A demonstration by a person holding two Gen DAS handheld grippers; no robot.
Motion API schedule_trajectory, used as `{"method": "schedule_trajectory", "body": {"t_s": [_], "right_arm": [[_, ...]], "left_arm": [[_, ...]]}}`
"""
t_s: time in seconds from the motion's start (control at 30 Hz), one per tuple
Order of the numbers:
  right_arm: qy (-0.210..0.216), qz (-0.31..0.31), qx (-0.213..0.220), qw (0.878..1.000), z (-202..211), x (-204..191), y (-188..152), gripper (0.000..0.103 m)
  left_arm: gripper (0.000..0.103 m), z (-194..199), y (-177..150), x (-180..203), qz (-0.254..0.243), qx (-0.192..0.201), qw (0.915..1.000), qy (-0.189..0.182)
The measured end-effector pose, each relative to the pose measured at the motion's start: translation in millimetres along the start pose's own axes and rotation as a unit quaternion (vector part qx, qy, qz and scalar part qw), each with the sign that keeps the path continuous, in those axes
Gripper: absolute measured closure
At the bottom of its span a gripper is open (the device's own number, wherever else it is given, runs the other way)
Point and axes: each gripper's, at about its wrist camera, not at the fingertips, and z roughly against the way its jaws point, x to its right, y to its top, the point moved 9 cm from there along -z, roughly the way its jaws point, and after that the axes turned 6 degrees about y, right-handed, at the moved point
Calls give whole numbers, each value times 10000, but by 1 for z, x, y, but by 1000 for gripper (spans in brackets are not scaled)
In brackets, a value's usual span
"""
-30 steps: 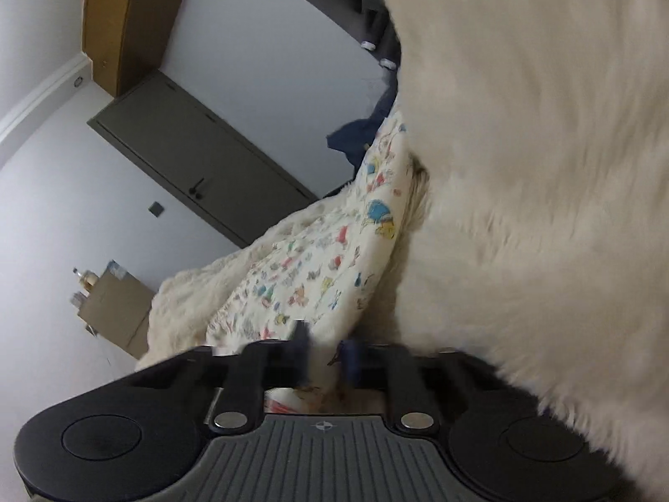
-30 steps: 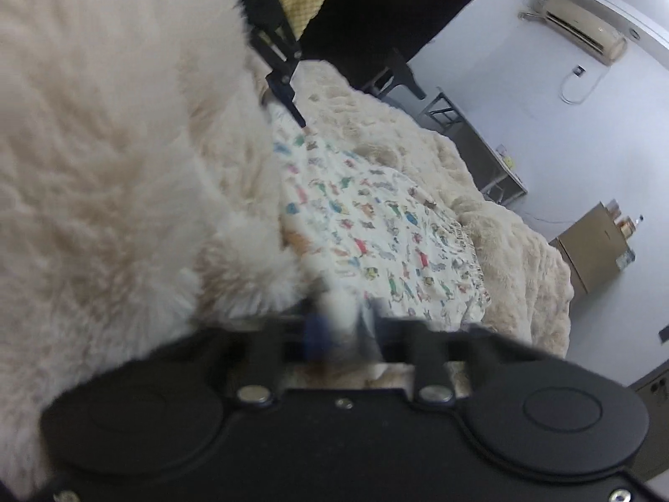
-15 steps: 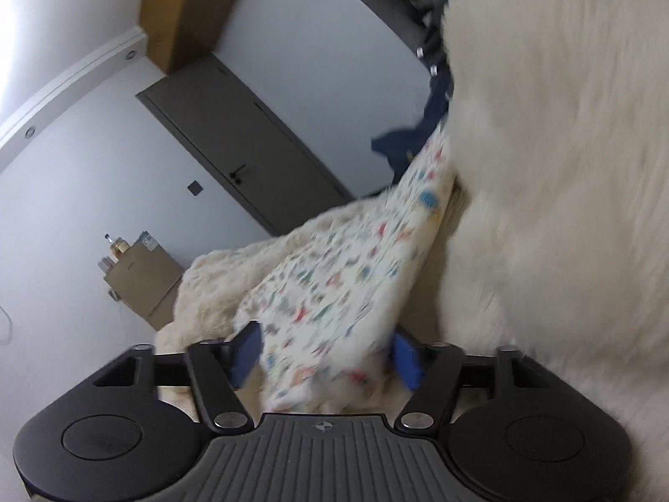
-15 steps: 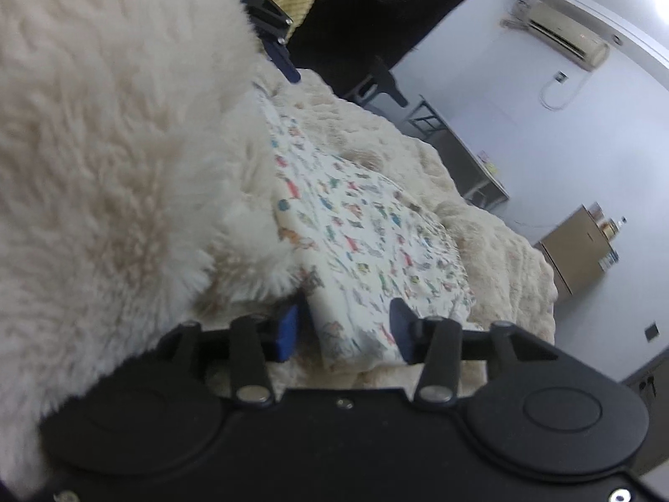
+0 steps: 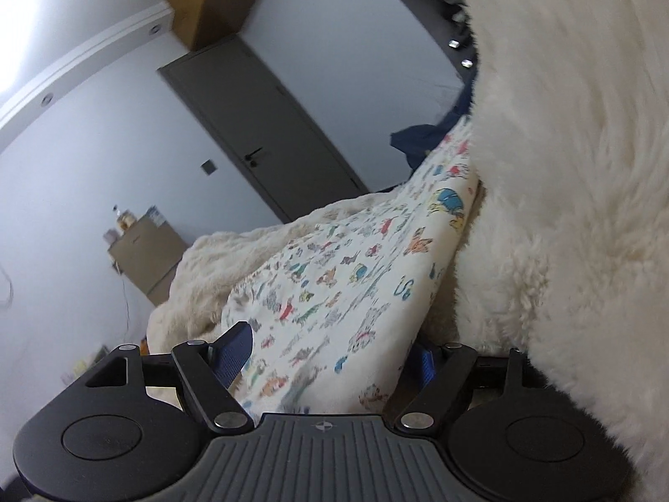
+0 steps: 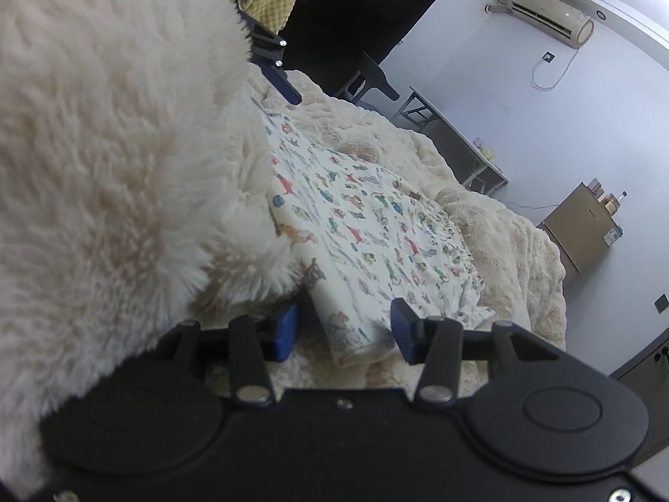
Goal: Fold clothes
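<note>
A white folded garment printed with small colourful animals (image 6: 368,242) lies flat on a cream fluffy blanket (image 6: 493,226) that covers the bed, running from the lower middle of the right wrist view up toward its centre. In the left wrist view the same printed garment (image 5: 334,293) spreads from the bottom centre diagonally to the upper right.

The right gripper (image 6: 345,326) sits at the bottom of its frame, released, its blue pads (image 6: 403,328) standing apart on either side of the garment's near corner without pressing on it. The left gripper (image 5: 330,353) is likewise released: its blue pads (image 5: 234,347) are spread wide, with the garment's near edge lying loose between them.

A thick white fleece sleeve (image 6: 117,167) fills the left half of the right wrist view, and the same fluffy fabric (image 5: 577,167) fills the right side of the left wrist view.

Behind, a grey door (image 5: 259,125) stands in the upper middle of the left wrist view, with a small brown cabinet (image 5: 146,251) at the left. A white air conditioner (image 6: 547,21) hangs on the wall in the upper right of the right wrist view.
</note>
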Motion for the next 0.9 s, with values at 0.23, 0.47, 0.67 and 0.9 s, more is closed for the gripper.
{"method": "schedule_trajectory", "body": {"t_s": [0.23, 0.47, 0.67, 0.9], "right_arm": [[-21, 5, -11, 10000, 2, 0, -1, 57], [-255, 186, 36, 9995, 6, 7, -2, 42], [-252, 222, -58, 9994, 3, 7, -3, 42], [-259, 189, -20, 9995, -3, 7, 0, 42]], "left_arm": [[30, -5, 4, 0, -203, 40, 9998, 19], [24, -14, 4, -5, -273, -16, 9996, 24], [36, -22, -1, -12, 448, -1018, 9938, -68], [38, -22, -2, -9, 469, -1276, 9907, -51]]}}
